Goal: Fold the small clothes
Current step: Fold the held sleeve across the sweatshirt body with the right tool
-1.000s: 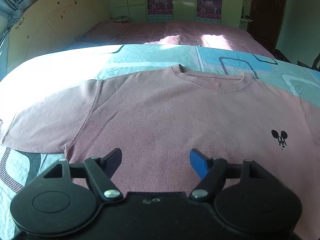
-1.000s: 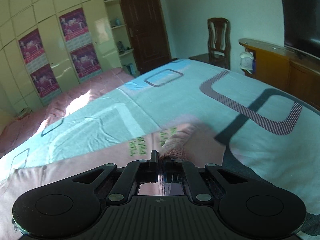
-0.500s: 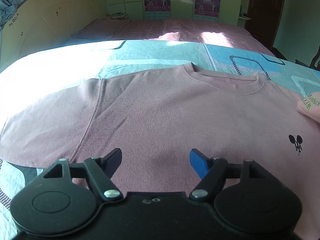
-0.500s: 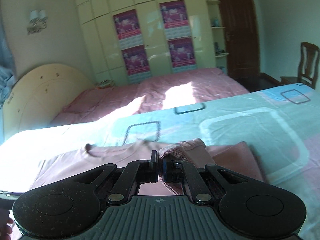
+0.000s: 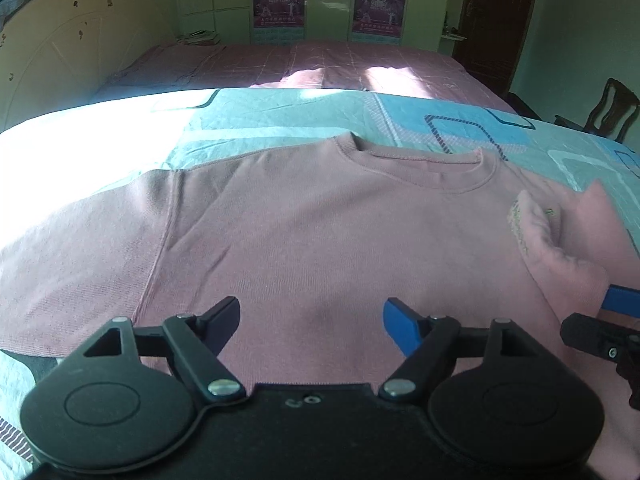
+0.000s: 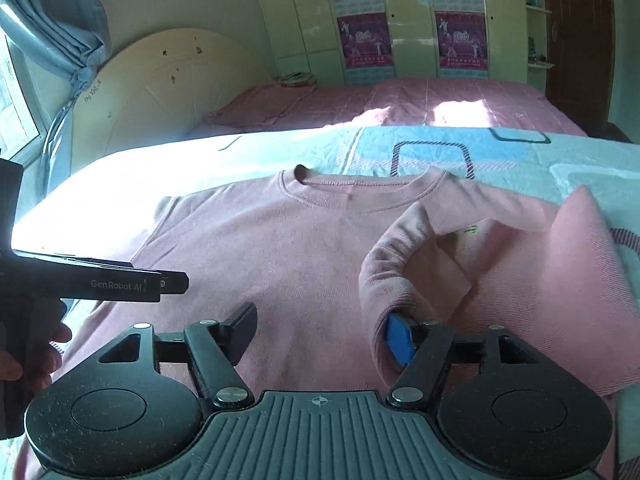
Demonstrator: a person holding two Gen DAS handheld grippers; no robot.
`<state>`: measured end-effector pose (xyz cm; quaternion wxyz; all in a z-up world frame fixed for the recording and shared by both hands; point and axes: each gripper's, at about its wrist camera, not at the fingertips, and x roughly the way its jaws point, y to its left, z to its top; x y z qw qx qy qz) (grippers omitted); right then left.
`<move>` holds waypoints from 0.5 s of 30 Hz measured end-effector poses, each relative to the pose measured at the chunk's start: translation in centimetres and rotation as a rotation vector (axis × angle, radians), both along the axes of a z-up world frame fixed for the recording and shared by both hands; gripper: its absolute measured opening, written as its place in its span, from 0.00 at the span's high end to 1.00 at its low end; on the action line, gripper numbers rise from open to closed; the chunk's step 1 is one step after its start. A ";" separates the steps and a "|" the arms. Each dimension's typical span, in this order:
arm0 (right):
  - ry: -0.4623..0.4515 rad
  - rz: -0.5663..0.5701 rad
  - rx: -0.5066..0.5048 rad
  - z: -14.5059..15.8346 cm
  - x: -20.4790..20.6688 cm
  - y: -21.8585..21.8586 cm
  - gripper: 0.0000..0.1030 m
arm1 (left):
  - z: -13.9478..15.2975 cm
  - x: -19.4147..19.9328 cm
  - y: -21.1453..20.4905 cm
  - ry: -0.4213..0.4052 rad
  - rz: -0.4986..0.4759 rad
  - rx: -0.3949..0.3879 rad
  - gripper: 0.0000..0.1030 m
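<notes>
Pink sweatshirt (image 5: 320, 240) is lying face up on the bed cover (image 5: 280, 120), neck pointing twd the far pink bed (image 5: 320, 60) and headboard (image 5: 60, 52). Its right-side sleeve (image 6: 420, 264) is lying folded in across the chest, cuff end touching the blue pad of the right gripper (image 6: 324, 332). That gripper is sitting wide apart, w/ nothing clamped; blue finger (image 6: 398, 338) is resting against the sleeve cuff, black finger (image 6: 244, 328) over bare chest fabric. Left gripper (image 5: 312, 320) is hovering over the lower hem area, also spread wide, holding nothing. The other sleeve (image 5: 72, 260) is lying flat, stretched out to the side. Chair (image 5: 612, 108) is standing beyond the bed, near the door (image 5: 496, 20).
</notes>
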<state>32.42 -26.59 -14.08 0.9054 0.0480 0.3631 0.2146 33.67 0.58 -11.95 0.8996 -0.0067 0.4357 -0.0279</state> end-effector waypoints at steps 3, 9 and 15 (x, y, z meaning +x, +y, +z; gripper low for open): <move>-0.013 -0.078 0.008 1.0 -1.4 -3.0 0.35 | 0.5 -0.7 -2.9 -0.016 -0.103 -0.020 0.24; 0.025 -0.255 -0.071 -0.3 -2.9 -9.1 0.35 | -0.5 -2.1 -10.2 -0.038 -0.300 0.047 0.24; 0.053 -0.355 -0.140 -1.9 -4.0 -12.7 0.35 | -3.8 -1.0 -14.2 -0.057 -0.307 0.197 0.25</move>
